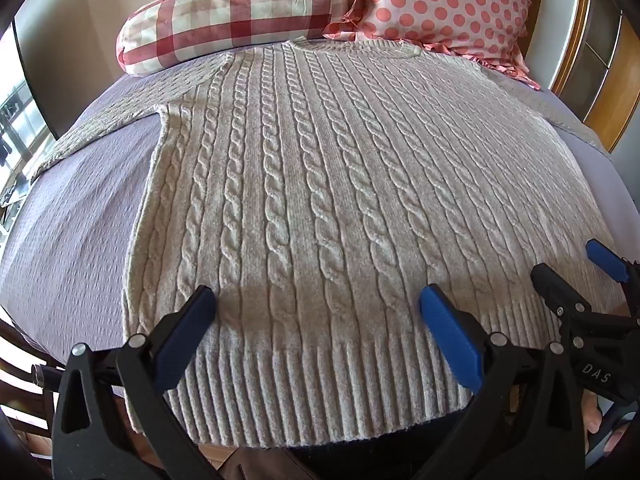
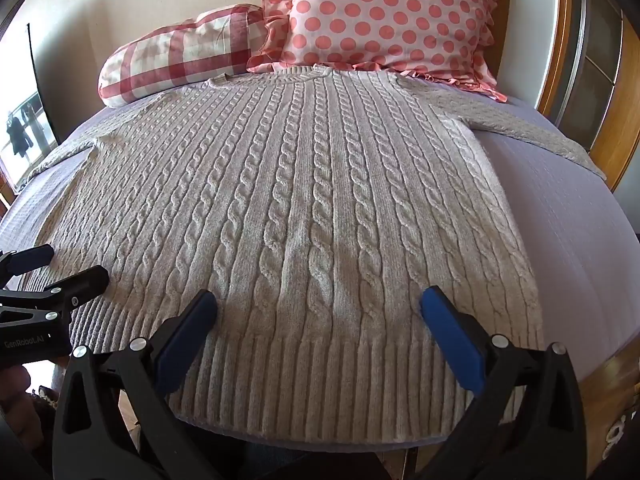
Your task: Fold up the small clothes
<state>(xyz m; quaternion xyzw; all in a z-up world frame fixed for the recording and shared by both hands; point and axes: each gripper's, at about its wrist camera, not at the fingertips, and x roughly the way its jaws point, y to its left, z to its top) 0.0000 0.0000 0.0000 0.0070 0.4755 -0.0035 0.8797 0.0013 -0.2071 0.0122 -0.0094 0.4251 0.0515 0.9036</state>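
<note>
A cream cable-knit sweater point(image 1: 320, 184) lies flat, face up, on a lilac bedspread point(image 1: 72, 220), neck at the far end and ribbed hem at the near edge; it also shows in the right wrist view point(image 2: 304, 208). Both sleeves spread out to the sides. My left gripper point(image 1: 316, 300) is open and empty, just above the hem on the left half. My right gripper point(image 2: 320, 300) is open and empty above the hem on the right half. The right gripper point(image 1: 576, 268) shows at the right of the left wrist view, and the left gripper point(image 2: 60, 268) at the left of the right wrist view.
A red-and-cream checked bolster point(image 1: 232, 16) and a pink polka-dot pillow point(image 1: 440, 4) lie at the head of the bed, just beyond the sweater's neck. A wooden bed frame point(image 1: 616, 92) runs along the right. A window point(image 1: 16, 128) is at the left.
</note>
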